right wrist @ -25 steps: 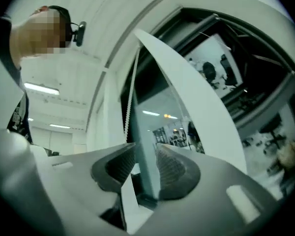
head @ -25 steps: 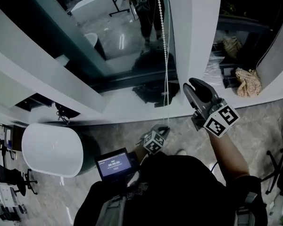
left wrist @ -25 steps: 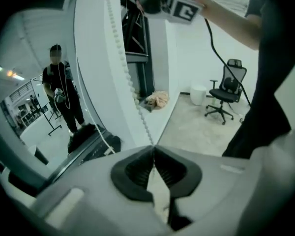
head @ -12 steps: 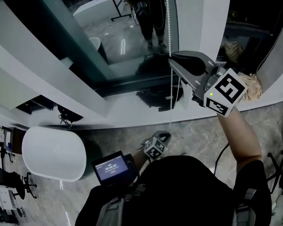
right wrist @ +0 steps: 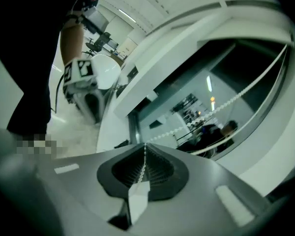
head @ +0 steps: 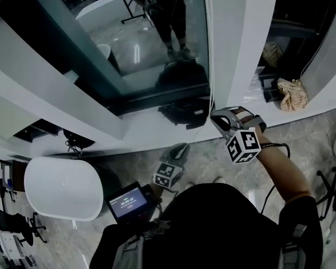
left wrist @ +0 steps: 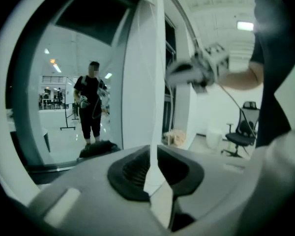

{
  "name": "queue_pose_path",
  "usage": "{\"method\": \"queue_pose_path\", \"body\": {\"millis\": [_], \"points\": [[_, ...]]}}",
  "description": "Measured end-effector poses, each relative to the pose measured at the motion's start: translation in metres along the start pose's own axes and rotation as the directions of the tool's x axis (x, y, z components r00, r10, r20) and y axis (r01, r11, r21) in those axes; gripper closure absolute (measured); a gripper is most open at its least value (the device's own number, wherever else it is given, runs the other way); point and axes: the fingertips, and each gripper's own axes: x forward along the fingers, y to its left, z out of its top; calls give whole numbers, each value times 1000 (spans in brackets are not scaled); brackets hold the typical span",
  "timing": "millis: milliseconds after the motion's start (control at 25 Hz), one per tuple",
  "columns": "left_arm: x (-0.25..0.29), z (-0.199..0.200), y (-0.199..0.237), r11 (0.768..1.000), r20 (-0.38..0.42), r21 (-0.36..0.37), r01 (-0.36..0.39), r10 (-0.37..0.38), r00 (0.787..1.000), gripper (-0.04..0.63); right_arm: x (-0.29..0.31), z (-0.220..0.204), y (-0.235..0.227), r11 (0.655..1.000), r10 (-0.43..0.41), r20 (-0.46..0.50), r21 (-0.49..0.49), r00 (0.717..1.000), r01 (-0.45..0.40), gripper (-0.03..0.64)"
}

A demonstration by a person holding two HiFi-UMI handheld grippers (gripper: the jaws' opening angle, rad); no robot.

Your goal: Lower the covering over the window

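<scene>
A white bead chain (right wrist: 145, 156) hangs beside the window glass (head: 151, 43) and the white pillar (head: 229, 38). My right gripper (head: 215, 116) has just closed and is shut on this chain. In the right gripper view (right wrist: 144, 163) the beads run out of the pads and up to the right. My left gripper (head: 182, 147) is lower and to the left, near the sill. Its jaws have just been opening. In the left gripper view (left wrist: 152, 166) a narrow gap shows, with no beads visible in it. The window covering itself is out of view.
A dark bag (head: 182, 111) lies by the glass on the sill. A white oval tub (head: 61, 189) stands at the lower left. A bundle of cloth (head: 291, 94) sits in the right alcove. An office chair (left wrist: 238, 139) stands further right. A small screen (head: 129, 200) hangs on the person's chest.
My right gripper reached up to the chain, closed on it and came down with it. My left gripper rose toward the sill, and its jaws parted.
</scene>
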Motion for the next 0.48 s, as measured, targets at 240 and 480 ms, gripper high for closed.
{"method": "queue_pose_path", "body": {"millis": [240, 480], "points": [[-18, 170, 13, 999, 362, -9, 52, -45, 931, 509, 74, -85, 170, 913, 318, -172, 319, 932, -253, 606], [-7, 286, -30, 976, 484, 159, 147, -207, 850, 477, 88, -61, 222, 845, 391, -132, 444, 911, -298, 606]]}}
